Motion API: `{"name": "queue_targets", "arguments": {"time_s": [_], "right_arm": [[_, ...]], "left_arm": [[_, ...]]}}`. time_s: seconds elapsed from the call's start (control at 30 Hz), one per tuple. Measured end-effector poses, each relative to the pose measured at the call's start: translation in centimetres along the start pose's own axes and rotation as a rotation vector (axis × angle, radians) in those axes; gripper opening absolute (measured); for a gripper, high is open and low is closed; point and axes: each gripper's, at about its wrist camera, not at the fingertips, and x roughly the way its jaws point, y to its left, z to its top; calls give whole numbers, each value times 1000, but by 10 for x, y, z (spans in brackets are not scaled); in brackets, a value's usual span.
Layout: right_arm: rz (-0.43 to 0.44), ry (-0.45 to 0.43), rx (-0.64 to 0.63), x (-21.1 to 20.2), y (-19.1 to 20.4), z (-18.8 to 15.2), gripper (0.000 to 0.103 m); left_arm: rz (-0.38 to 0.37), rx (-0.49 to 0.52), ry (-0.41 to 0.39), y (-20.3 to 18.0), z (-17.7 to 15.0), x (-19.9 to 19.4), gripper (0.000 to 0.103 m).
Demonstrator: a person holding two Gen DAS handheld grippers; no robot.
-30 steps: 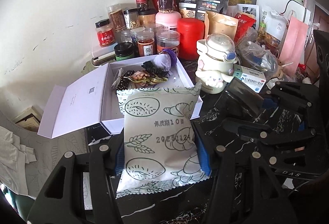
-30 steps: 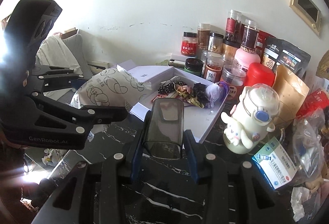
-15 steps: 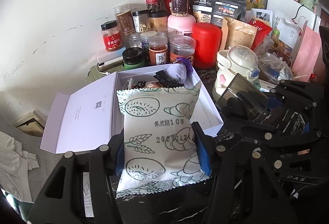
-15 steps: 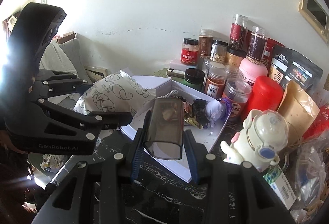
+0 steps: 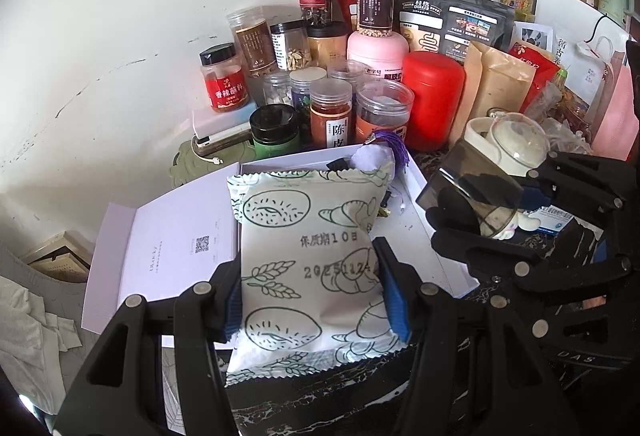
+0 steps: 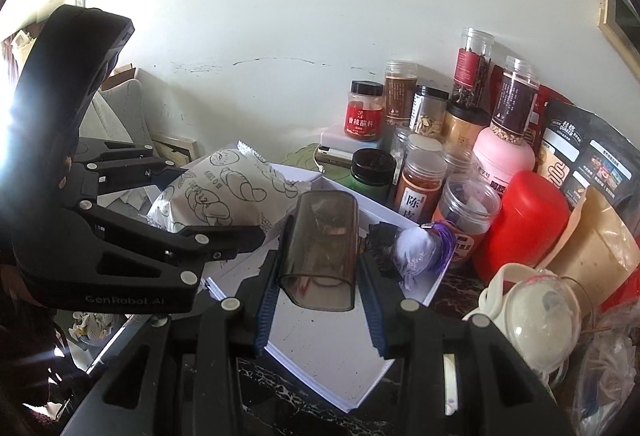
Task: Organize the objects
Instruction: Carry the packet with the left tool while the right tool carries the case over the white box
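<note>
Soft daylight fills both fisheye views, sharp at centre. Edges bow and vignette black. White glare blows out the right wrist view at nine o'clock.

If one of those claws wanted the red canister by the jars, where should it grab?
Probably around the red canister at its smooth, upright middle, fingers on either side. Come from the front, over the white box: jars crowd its left, a kraft pouch its right, bags stand behind.
</note>
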Motion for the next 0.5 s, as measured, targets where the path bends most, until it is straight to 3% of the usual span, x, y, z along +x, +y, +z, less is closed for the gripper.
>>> {"name": "queue_targets", "arguments": {"time_s": [0.5], "right_arm": [[-36,18,-5,49,-26,29,38]], "left_arm": [[11,-5,28,33,30,63,54]]}}
